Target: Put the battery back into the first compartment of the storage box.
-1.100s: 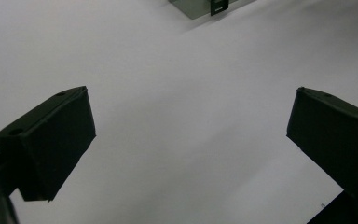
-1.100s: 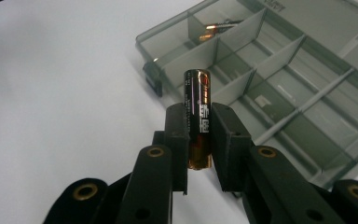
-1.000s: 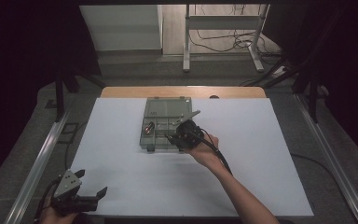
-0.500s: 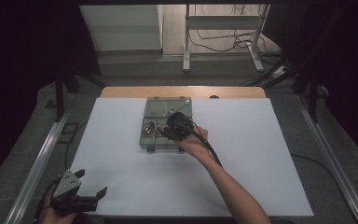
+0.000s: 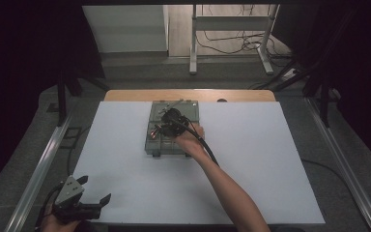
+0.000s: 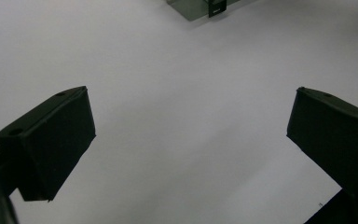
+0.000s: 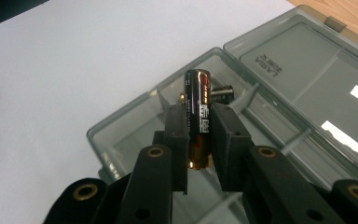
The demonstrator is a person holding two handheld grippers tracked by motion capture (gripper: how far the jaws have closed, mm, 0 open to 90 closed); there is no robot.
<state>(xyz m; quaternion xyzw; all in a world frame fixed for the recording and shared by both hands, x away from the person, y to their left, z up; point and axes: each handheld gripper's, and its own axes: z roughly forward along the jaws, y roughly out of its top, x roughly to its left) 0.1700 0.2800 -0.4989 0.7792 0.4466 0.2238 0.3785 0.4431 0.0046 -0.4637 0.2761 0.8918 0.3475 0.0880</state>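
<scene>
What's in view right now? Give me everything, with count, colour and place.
Organiser box: one, smoky grey, lid open, centre of the sheet.
Held battery: one, black and gold, clamped in the right gripper over the box.
Second battery: one, dark, lying in a box compartment.
Table sheet: one, white.
Right gripper: black, above the box.
Left gripper: black, open, near-left table edge.

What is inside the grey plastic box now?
One battery lies in a compartment of the open box. The right tongs and their held battery hide part of the inside.
</scene>
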